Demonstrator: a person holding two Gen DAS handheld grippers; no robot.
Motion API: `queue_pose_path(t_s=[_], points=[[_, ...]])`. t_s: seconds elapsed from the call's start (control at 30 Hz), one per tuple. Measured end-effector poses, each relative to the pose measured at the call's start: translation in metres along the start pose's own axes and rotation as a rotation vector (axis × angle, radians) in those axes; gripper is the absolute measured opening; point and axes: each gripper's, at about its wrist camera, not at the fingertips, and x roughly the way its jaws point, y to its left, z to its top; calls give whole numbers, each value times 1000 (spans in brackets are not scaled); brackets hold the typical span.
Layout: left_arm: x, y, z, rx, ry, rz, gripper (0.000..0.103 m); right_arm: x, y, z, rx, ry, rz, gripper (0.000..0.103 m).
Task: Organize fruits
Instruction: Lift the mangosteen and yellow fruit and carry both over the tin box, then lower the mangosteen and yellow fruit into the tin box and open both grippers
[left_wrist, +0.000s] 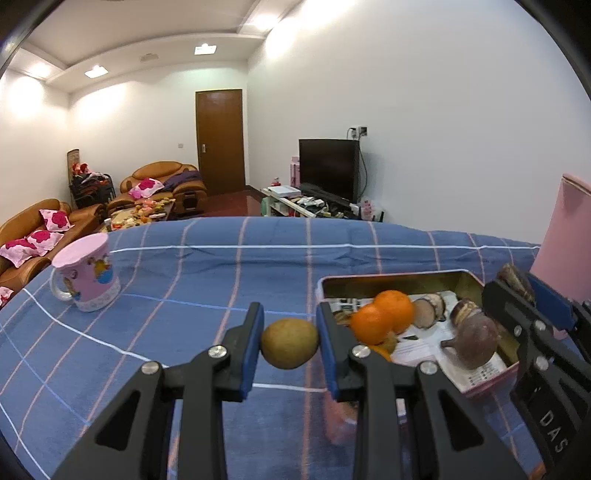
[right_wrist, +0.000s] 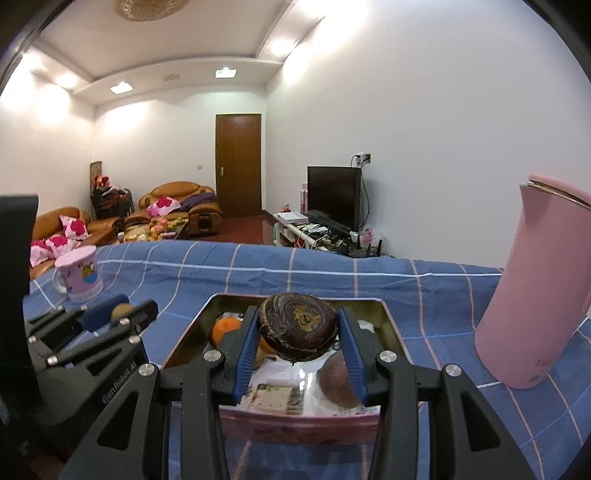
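You are holding fruit in both tongs.
Left tongs (left_wrist: 290, 343) gripping a kiwi (left_wrist: 290, 344); right tongs (right_wrist: 297, 345) gripping dark round fruit (right_wrist: 298, 328) over tin (right_wrist: 391, 325).

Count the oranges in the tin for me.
2. Both oranges sit side by side at the tin's left end: one in front, one just behind it. An orange scrap lies below them; more may be hidden.

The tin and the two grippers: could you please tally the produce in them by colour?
Oranges in the tin: 2
Brown pieces in the tin: 3
Brown piece in the right gripper: 1
Yellow-green fruit in the left gripper: 1
Total: 7
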Motion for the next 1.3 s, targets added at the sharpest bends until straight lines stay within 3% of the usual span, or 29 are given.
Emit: queue_pose_path(t_s=[0.23,0.57,0.83,1.07,1.3], points=[[5,-21,4,19,-9,-28,31,3,-9,3,40,14,8,45],[22,-57,21,14,-16,-86,31,0,-36,13,54,-49,-119,45],[29,-52,19,30,-4,-97,31,8,-46,13,72,-40,-156,44],[30,-51,17,32,6,-119,31,-1,-26,11,-15,-84,-197,44],[37,-49,23,24,15,-124,31,6,-27,20,10,-50,-175,45]])
